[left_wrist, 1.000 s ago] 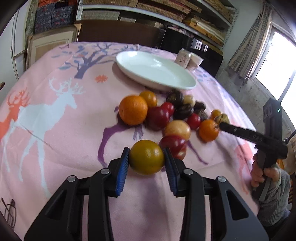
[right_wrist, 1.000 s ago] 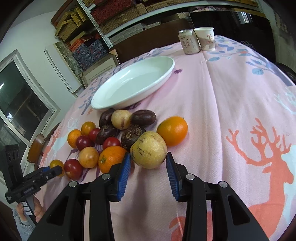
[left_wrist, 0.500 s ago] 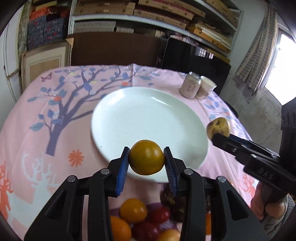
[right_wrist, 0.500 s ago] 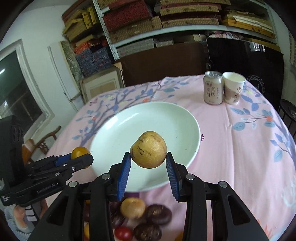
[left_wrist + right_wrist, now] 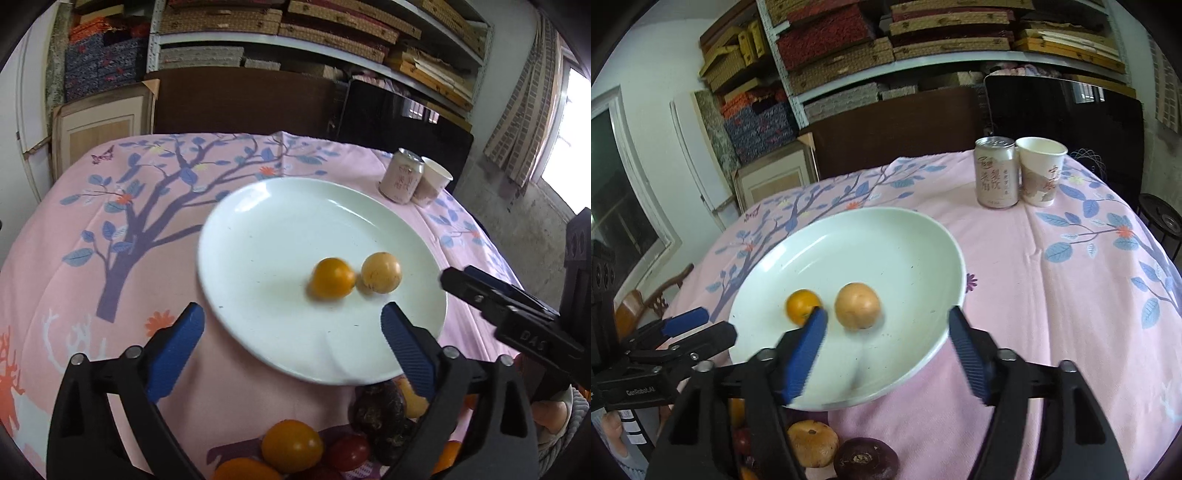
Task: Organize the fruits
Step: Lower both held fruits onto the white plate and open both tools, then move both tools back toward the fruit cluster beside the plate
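A white plate [image 5: 258,221] [image 5: 905,236] sits on the pink tablecloth. On it lie an orange fruit [image 5: 332,283] [image 5: 802,306] and a pale yellow fruit [image 5: 381,272] [image 5: 857,305], side by side. My left gripper [image 5: 291,326] is open and empty above the plate's near edge. My right gripper [image 5: 886,336] is open and empty above the plate's near edge, and it shows at the right in the left wrist view [image 5: 498,299]. The left gripper shows at the left in the right wrist view [image 5: 683,328]. Several more fruits [image 5: 291,446] [image 5: 812,443] lie on the cloth below the grippers.
A drink can [image 5: 402,181] [image 5: 996,171] and a paper cup [image 5: 434,181] [image 5: 1042,170] stand at the far right of the table. Shelves with boxes and a dark chair back stand behind the table.
Both grippers have opened and let go of their fruits. The orange fruit and the pale yellow fruit now lie on the plate instead of between the fingers.
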### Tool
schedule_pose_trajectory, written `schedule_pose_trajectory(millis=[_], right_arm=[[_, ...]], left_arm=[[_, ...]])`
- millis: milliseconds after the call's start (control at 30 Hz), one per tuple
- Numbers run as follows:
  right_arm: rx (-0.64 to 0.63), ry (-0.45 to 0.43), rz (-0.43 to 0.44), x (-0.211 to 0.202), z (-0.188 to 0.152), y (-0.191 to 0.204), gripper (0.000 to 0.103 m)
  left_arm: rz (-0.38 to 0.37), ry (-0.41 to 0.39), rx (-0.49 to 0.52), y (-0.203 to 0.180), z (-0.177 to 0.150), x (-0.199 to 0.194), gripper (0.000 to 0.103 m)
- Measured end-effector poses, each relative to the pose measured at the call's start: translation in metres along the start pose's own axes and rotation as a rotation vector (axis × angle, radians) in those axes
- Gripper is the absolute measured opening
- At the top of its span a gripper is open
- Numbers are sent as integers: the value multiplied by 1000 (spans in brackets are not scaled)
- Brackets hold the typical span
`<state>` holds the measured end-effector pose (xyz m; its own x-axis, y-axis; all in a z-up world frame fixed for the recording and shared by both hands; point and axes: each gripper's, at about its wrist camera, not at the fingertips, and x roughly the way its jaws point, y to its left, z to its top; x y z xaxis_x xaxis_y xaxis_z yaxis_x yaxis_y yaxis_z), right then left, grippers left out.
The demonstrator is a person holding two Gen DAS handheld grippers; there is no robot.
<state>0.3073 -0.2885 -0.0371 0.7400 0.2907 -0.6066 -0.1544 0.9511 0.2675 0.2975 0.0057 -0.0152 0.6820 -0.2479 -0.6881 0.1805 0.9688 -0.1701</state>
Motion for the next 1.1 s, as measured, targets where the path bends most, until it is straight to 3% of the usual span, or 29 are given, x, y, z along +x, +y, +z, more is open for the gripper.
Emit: schedule_pose_trajectory(millis=[267,400,633,733,933,1033,1100], right_arm=[[66,-75,44,-42,-16,-15,95],[40,-94,-7,-60,-33,-18,99],[23,-107,-9,-85,-60,-23,99],[49,-92,-3,-91,-72,-28,99],[101,-40,4,-92,-87,-39,99],[122,-42,1,-92,-88,-43,99],[140,-34,1,-91,-88,-46,99]], left_arm=[[34,-54,-42,17,-19,-39,98],[77,-54,-72,32,-44,-57,98],[117,-41,-187,63,-80,-78,98],[96,-24,-212,68,-94,-84,98],[55,-35,-131,46,-104,-89,98],[98,2,-84,38,-106,-79,98],[167,46,-84,43,-109,-70,99]])
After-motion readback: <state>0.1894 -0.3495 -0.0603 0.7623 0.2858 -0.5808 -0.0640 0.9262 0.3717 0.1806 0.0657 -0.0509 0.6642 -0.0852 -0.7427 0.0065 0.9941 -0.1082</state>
